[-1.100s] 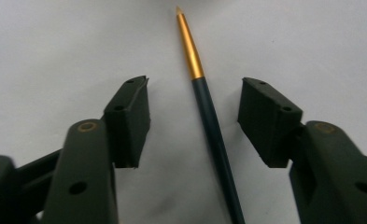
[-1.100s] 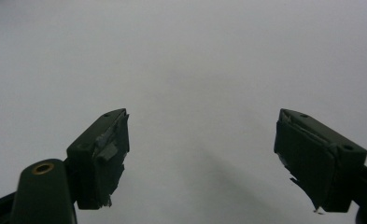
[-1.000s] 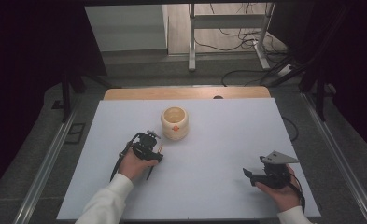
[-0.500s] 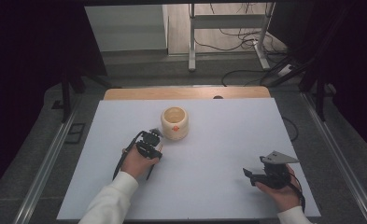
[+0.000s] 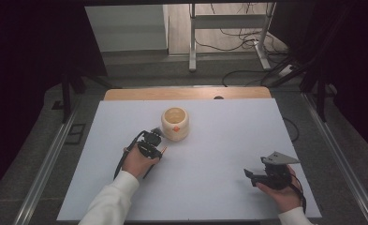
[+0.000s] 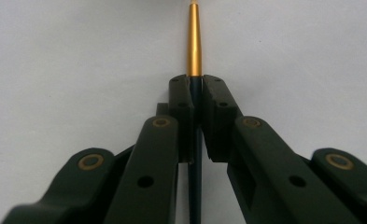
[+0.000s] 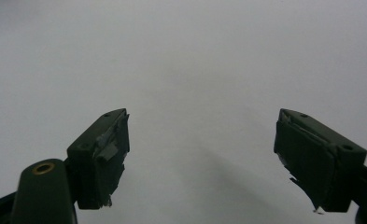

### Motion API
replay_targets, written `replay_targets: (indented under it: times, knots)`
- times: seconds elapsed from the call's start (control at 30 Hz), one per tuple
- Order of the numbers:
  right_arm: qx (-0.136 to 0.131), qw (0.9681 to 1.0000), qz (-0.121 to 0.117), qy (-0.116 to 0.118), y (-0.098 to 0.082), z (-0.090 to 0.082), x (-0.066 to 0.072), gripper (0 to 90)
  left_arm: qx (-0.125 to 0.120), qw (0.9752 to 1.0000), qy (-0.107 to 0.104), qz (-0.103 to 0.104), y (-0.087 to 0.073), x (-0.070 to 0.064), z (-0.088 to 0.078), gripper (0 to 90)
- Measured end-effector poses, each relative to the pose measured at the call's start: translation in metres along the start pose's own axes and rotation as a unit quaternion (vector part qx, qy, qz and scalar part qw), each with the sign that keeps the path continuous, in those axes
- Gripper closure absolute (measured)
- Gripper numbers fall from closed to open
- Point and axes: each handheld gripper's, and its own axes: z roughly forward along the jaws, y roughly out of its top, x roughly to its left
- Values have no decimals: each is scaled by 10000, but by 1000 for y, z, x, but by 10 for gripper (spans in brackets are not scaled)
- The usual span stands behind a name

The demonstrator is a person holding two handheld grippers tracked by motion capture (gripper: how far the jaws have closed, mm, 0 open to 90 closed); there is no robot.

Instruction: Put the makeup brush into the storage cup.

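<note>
Left gripper (image 6: 195,100) jaws just closed since earlier frame, now clamped on pen (image 6: 194,42) beside cup (image 5: 175,123). Right gripper (image 7: 202,158) idle, jaws apart. Step: grasp done; next prob. lift pen w/o slipping.

A white table (image 5: 219,187) filled the middle of the high view, a strip of bare wood (image 5: 186,93) along its far edge. A cream cup (image 5: 175,123) stood on it slightly left of centre.

From my remote seat, the pen's (image 6: 194,42) dark part ran between the left gripper's (image 6: 196,93) closed pads, largely hidden by them. Its far tip, beyond the jaws, was cut off by the top edge. From above it looked too small to identify.
</note>
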Motion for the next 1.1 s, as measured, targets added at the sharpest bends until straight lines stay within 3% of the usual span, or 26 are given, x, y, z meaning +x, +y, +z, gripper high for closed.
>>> replay_targets:
  times: [0.27,0.57,1.1]
  knots:
    - [-9,10000,17,-19,0,0,-1,188,-85,9999,-37,55,-1,0,-6,837]
    - [-11,10000,15,-25,0,-1,-1,188,-370,9989,-70,268,-7,-3,-31,838]
    - [-12,10000,22,-39,0,-1,-1,188,-782,9963,-211,286,-23,6,-58,837]
